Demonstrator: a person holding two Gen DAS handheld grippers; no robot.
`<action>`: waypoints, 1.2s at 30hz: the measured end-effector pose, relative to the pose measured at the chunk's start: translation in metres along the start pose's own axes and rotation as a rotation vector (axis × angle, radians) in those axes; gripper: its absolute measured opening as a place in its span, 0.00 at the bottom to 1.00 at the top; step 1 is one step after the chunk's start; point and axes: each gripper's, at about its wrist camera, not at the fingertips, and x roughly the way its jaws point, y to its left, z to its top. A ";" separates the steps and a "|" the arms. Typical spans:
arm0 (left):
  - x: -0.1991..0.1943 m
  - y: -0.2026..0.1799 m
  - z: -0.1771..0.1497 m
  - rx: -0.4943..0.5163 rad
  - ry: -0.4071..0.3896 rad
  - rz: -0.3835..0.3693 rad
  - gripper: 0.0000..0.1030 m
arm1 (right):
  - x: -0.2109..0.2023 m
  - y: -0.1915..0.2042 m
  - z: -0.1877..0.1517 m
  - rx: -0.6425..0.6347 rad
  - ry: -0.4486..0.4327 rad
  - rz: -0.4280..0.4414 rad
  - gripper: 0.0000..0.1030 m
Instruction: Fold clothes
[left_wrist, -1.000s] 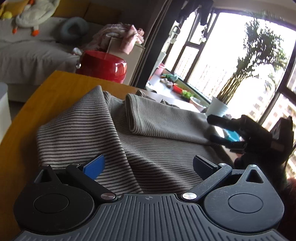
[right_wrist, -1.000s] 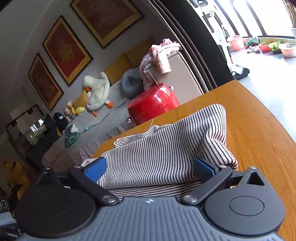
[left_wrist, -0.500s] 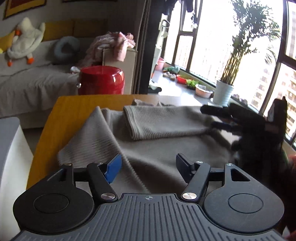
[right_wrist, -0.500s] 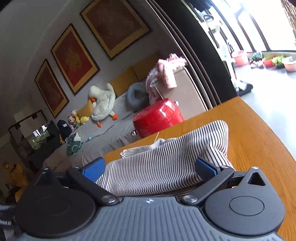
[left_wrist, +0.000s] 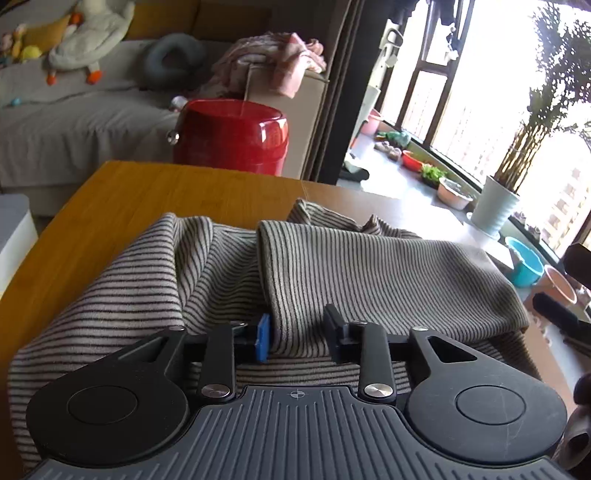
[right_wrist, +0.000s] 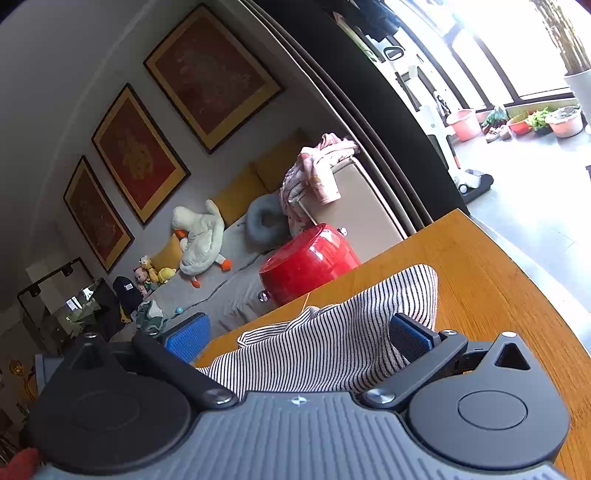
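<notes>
A grey shirt with thin dark stripes (left_wrist: 369, 269) lies spread on the wooden table (left_wrist: 110, 206), one sleeve folded across its body. My left gripper (left_wrist: 297, 334) sits low over the near edge, its blue pad and black pad pressed against the sides of the folded sleeve's end. In the right wrist view the shirt (right_wrist: 332, 332) bulges up between the wide-apart fingers of my right gripper (right_wrist: 299, 334), which is open. That gripper's dark fingers (left_wrist: 554, 306) also show at the right edge of the left wrist view, beside the shirt.
A shiny red drum stool (left_wrist: 236, 136) stands just beyond the table's far edge, with a grey sofa (left_wrist: 74, 122) behind it. A white box (left_wrist: 14, 229) sits off the table's left side. Bare wood (right_wrist: 498, 277) runs to the right of the shirt.
My left gripper dropped toward the shirt and its fingers closed from wide apart onto the folded sleeve end. The right gripper tilted and stayed open over the shirt.
</notes>
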 end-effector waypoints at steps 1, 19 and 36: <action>0.005 0.000 0.000 -0.003 0.001 0.010 0.11 | 0.000 0.000 0.000 -0.002 -0.003 -0.001 1.00; 0.027 0.024 0.005 0.077 0.062 0.160 0.17 | 0.009 0.001 -0.007 -0.016 0.045 -0.026 1.00; -0.143 -0.029 -0.068 0.707 0.189 0.021 0.89 | 0.006 0.015 -0.008 0.115 0.199 0.157 1.00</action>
